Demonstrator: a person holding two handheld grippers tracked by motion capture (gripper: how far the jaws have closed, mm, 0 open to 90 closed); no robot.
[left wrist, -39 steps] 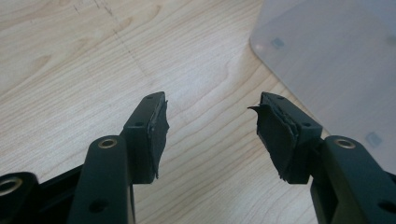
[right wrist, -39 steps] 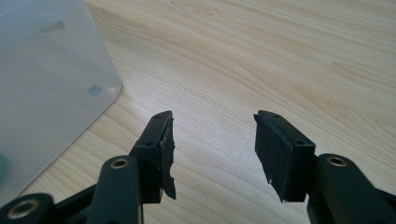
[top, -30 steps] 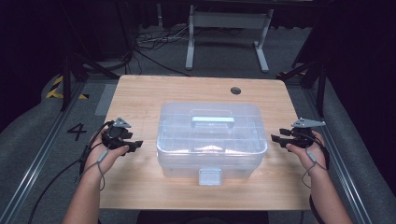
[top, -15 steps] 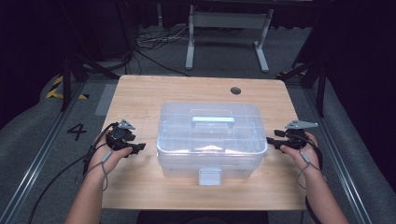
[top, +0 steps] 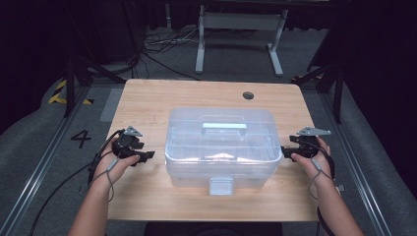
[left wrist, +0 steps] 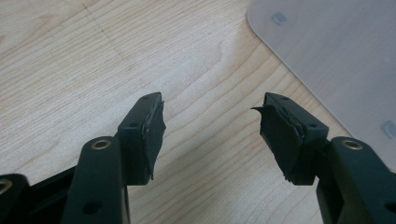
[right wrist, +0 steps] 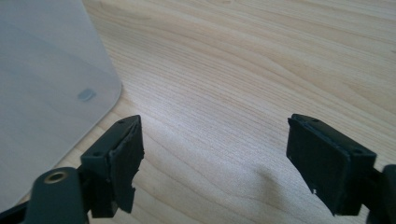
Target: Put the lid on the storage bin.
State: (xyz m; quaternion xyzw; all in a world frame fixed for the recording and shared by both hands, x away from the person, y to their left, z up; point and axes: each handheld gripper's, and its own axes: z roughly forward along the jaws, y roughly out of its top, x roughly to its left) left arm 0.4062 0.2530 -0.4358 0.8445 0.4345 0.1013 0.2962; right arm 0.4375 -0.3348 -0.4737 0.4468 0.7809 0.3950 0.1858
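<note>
A clear plastic box (top: 220, 147) with a lid, a pale handle (top: 223, 127) and a front latch (top: 221, 186) stands at the middle of the wooden table (top: 157, 103). My left gripper (top: 146, 156) lies just off the box's left side, pointing at it. In the left gripper view, the left gripper (left wrist: 210, 121) is open over bare wood, with the box's corner (left wrist: 336, 60) at the upper right. My right gripper (top: 284, 151) sits close to the box's right wall. Its jaws have just been opening; the right gripper (right wrist: 215, 149) holds nothing, and the box (right wrist: 42, 84) is at the left.
A round cable hole (top: 248, 95) sits near the table's far right corner. Behind the table stand the legs of a metal frame (top: 236, 29), with cables on the floor. A floor mark "4" (top: 81, 138) lies to the left. Bare wood surrounds the box on every side.
My right gripper has edged a little leftward, toward the box's right wall. The left hand has stayed almost where it was.
</note>
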